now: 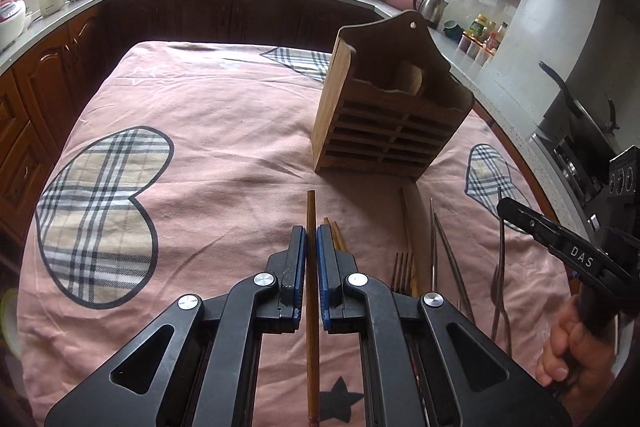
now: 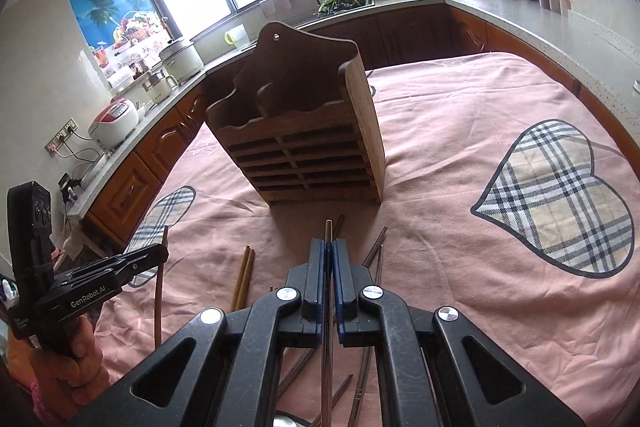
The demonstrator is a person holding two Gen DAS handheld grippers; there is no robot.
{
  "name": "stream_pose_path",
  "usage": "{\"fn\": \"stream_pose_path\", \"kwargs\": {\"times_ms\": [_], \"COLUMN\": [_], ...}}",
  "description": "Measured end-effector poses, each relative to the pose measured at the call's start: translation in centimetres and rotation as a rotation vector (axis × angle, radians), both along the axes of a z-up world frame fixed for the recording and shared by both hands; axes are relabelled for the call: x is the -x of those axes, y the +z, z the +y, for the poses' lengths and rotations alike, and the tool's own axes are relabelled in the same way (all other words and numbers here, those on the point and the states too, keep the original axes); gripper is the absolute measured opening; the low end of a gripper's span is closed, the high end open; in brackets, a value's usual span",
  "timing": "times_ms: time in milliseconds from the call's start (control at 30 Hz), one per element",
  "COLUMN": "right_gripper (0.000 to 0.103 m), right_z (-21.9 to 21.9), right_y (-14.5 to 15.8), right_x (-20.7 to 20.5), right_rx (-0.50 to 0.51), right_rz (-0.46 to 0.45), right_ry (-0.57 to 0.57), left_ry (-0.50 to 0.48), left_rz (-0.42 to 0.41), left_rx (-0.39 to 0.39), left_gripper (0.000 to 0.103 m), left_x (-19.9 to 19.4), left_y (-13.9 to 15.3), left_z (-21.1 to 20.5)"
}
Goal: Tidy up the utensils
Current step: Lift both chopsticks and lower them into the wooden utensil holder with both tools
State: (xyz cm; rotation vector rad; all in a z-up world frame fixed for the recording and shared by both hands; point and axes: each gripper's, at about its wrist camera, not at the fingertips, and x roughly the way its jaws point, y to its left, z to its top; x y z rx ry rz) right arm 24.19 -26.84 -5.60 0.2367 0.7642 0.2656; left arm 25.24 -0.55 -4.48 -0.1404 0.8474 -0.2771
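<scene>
The left gripper (image 1: 311, 247) clamps one wooden chopstick (image 1: 311, 211). The right gripper (image 2: 329, 259) clamps one metal chopstick (image 2: 328, 229). One wooden holder (image 2: 304, 143) stands beyond.

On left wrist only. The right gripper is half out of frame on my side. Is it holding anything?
Observer: Yes. In the right wrist view, the right gripper has its jaws shut on a thin metal utensil that runs straight back between them.
Operator: Where's it aimed?
Observer: At the slatted front of the wooden holder, which stands upright directly ahead of it on the pink cloth.
Operator: Any loose pieces under it?
Observer: Several thin utensils lie crossed on the cloth beneath the gripper's body.
</scene>
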Motion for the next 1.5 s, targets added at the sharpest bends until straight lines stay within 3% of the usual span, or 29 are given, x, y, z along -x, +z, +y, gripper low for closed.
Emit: {"fn": "stream_pose_path", "kwargs": {"times_ms": [300,633,1200,1500], "right_gripper": [0.004,0.004,0.004,0.004], "right_z": [0.2,-0.1,-1.3,-2.6], "right_y": [2.7,5.4,8.4,10.6], "right_x": [2.4,5.0,5.5,3.3], "right_rx": [-0.004,-0.007,-0.036,-0.066], "right_rz": [-0.069,-0.13,-0.234,-0.306], "right_ry": [-0.001,-0.005,-0.053,-0.103], "left_ry": [0.009,0.016,0.055,0.063], "left_rz": [-0.084,-0.142,-0.235,-0.307], "left_rx": [0.043,0.072,0.116,0.145], "left_gripper": [0.005,0.005,0.005,0.005], "left_x": [3.4,5.8,6.0,4.3], "left_y": [3.7,5.7,8.6,11.6], "left_z": [1.2,2.0,2.8,2.5]}}
